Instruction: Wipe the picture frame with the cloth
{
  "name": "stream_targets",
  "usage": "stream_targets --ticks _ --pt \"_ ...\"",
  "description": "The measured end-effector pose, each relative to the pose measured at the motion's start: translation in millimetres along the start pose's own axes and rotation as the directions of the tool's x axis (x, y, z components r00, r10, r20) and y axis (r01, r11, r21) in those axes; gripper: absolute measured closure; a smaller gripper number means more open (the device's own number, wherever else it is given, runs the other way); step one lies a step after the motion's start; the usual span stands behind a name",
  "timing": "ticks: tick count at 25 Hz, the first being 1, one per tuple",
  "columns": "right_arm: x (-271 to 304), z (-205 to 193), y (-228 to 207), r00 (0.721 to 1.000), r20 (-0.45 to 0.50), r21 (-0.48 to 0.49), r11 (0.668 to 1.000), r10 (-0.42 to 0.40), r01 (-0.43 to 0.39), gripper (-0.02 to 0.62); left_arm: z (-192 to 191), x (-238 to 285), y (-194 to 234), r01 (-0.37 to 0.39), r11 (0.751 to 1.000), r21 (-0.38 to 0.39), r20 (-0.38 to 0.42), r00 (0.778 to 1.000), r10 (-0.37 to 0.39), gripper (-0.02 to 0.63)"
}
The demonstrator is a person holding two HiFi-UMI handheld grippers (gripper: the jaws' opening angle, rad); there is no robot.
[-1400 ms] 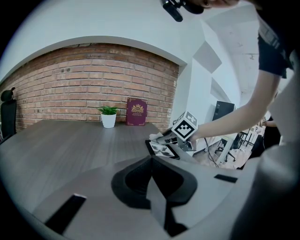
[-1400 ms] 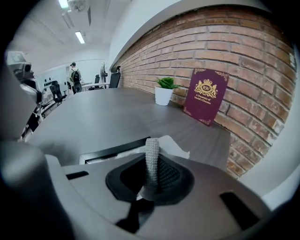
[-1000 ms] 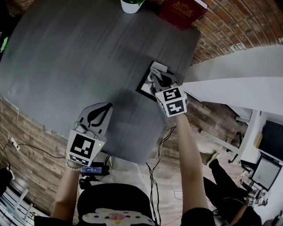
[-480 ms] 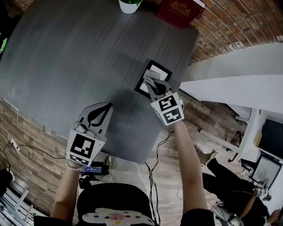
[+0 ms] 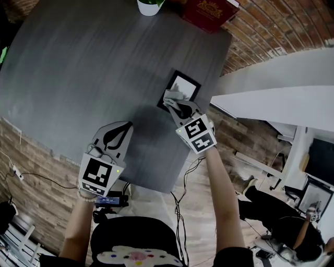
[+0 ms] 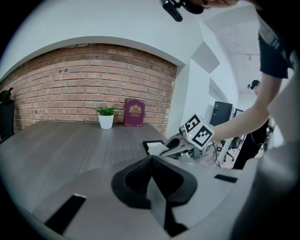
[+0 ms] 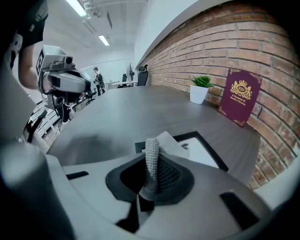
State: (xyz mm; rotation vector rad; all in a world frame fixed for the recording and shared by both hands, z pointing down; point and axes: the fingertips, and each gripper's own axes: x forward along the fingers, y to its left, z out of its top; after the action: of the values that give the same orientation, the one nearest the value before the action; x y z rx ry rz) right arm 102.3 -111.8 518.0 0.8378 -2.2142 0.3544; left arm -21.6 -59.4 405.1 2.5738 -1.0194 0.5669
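A black picture frame (image 5: pixel 182 86) with a pale inside lies flat near the right edge of the dark grey table (image 5: pixel 94 68). My right gripper (image 5: pixel 176 103) is shut on a grey-white cloth (image 5: pixel 169 96), which rests on the frame's near end. In the right gripper view the cloth (image 7: pixel 152 159) stands pinched between the jaws, with the frame (image 7: pixel 206 150) just beyond. My left gripper (image 5: pixel 114 133) is shut and holds nothing, hovering over the table's near edge. The left gripper view shows the right gripper (image 6: pixel 176 144) at the frame (image 6: pixel 152 146).
A white pot with a green plant (image 5: pixel 151 6) and a dark red book (image 5: pixel 211 11) stand at the table's far edge by the brick wall. The table's right edge runs close to the frame. Cables trail on the wooden floor (image 5: pixel 188 198) below.
My right gripper has drawn the cloth back along the frame toward its near end, uncovering more of the frame. The left gripper has stayed where it was.
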Motion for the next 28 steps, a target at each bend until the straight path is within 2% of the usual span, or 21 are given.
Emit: stream_targets --ticks 11,28 --pt "-1.3 -2.9 -29.5 0.998 -0.015 0.0 0.998 -0.064 0.064 0.571 -0.7 0.6 0.7 -0.002 1.0 -0.002 -0.001 1.0 0.002 0.597" --pt "-14.5 -4.0 -86.3 0.976 0.035 0.143 0.968 -0.215 0.208 0.571 0.5 1.2 2.3 -0.01 1.0 0.001 -0.004 1.0 0.01 0.597"
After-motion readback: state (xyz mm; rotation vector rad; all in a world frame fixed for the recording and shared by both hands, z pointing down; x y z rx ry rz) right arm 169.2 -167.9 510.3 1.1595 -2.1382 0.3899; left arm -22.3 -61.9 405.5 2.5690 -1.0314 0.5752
